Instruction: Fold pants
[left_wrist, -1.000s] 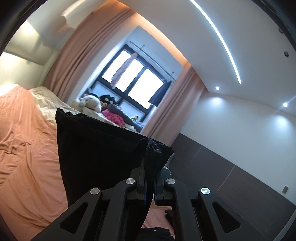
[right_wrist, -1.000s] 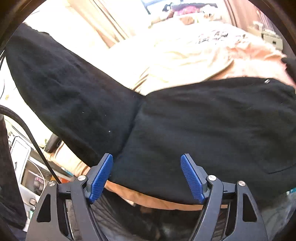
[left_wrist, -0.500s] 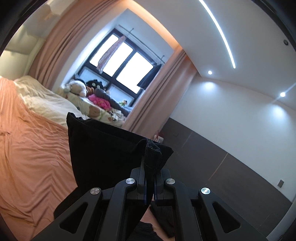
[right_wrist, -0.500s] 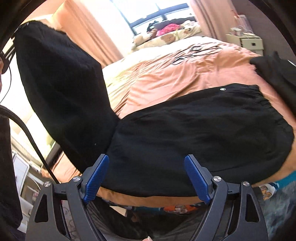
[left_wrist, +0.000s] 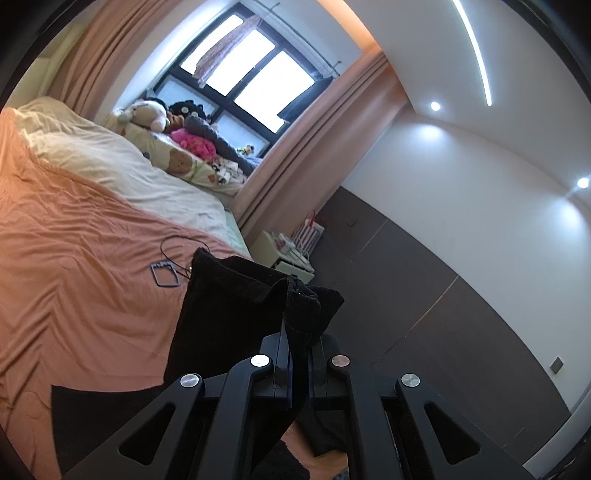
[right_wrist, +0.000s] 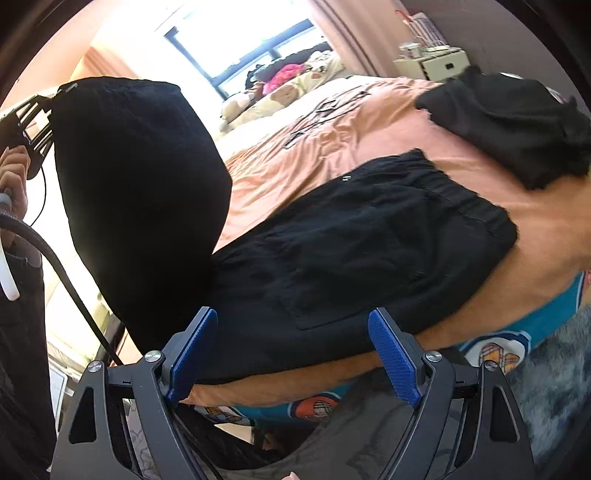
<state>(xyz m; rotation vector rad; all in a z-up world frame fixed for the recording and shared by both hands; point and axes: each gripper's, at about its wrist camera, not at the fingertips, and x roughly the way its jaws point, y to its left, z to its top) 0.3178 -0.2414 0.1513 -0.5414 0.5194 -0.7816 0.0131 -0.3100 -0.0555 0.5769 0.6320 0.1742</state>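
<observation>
Pants (right_wrist: 351, 251) lie on our bed (right_wrist: 332, 147); our left claw (left_wrist: 297, 354) pinches their leg, our right claw (right_wrist: 291, 354), just widened, grips nothing.

Orange bed (right_wrist: 332, 147), black pants (right_wrist: 369, 240) on it

Black pants (right_wrist: 369, 240); orange bedsheet (left_wrist: 74, 258); blue gripper pads (right_wrist: 393, 358)
</observation>
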